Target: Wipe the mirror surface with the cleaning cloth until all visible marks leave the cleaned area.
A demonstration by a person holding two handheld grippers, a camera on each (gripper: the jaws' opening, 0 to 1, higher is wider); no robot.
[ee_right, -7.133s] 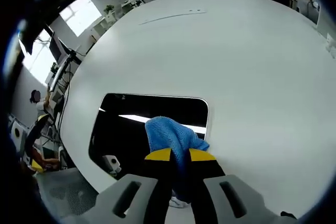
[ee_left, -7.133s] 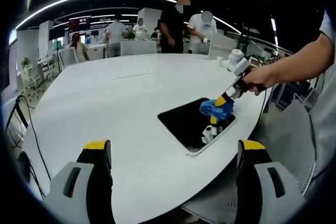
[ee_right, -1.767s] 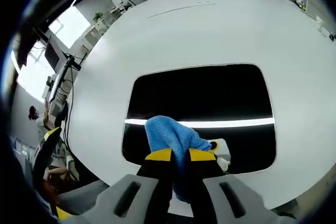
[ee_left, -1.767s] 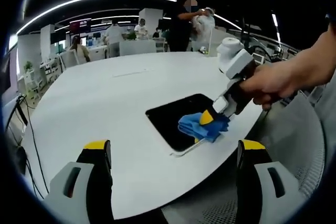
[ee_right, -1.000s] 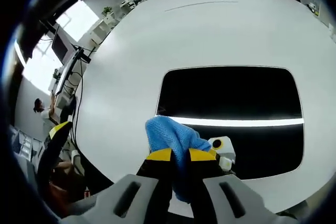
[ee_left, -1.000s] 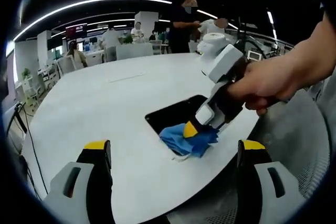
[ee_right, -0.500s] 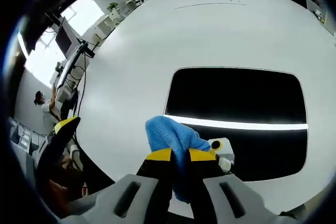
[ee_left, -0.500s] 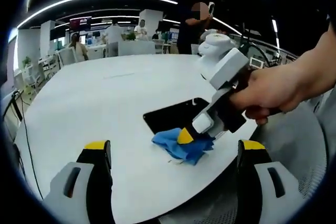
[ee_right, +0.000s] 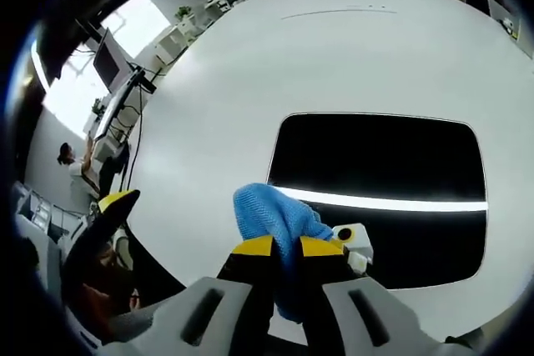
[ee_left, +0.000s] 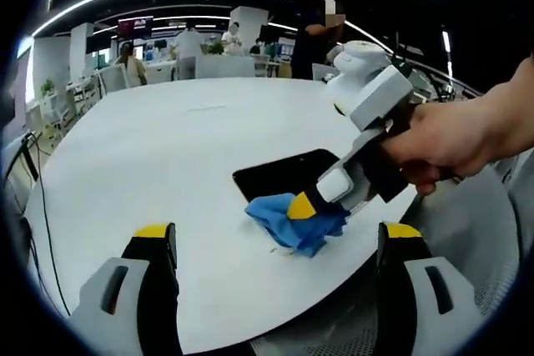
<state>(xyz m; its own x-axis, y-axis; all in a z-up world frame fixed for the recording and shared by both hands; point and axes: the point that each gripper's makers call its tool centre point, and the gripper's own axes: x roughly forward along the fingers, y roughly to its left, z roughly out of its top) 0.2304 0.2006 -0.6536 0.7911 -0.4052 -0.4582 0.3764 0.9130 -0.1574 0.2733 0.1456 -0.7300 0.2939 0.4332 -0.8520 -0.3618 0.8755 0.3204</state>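
Left gripper view: own two yellow-tipped grey jaws rise spread wide apart with nothing between, left gripper [ee_left: 275, 248] idle above the near edge of the large white oval table [ee_left: 158, 147]. Flat dark rectangular mirror [ee_left: 279, 177] lies near the table's near-right edge. Right gripper [ee_left: 302, 206], held by a person's hand [ee_left: 442, 143], comes in from the right, yellow tip pinching a crumpled blue cleaning cloth [ee_left: 288, 218]; cloth sits at the mirror's near corner, overlapping onto bare table. Right gripper view: right gripper [ee_right: 286, 248] jaws pressed together on the blue cloth [ee_right: 275, 214], which bunches up ahead of the tips. Mirror [ee_right: 375, 156] spreads ahead and right, a bright ceiling light strip reflected across it; cloth over its near-left edge. No marks discernible on the glass, too dark to judge. Judgement: wiping stroke is at the end of a pass, at the mirror's edge. To do it well, bring the cloth back fully onto the glass, keep it pressed flat, work overlapping strokes toward the far edge and corners; light pressure so the mirror does not slide toward the table edge close by.
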